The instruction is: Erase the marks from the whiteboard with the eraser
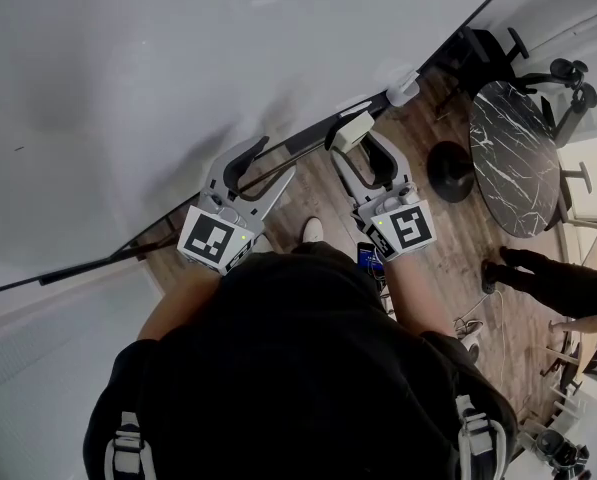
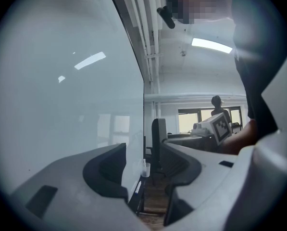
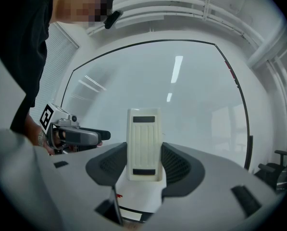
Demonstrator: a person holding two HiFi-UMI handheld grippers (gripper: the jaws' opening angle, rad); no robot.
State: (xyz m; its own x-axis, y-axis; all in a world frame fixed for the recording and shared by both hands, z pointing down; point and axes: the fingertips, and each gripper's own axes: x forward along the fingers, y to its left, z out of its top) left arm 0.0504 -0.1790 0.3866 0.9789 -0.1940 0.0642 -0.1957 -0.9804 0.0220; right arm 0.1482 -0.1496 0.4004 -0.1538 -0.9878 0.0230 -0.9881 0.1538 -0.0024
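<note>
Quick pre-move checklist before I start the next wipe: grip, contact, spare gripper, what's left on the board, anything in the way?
1. Eraser gripped by the right gripper: ok, the pads press on both its sides and it stands upright.
2. Eraser face flat on the whiteboard: cannot tell; it sits low, near the board's bottom edge.
3. Left gripper free: ok, jaws apart with nothing between them.
4. Marks left to erase: cannot tell; the surface in view looks clean apart from a tiny dark speck at far left.
5. Cup on the board's ledge out of the way: ok, apart from both grippers.
</note>
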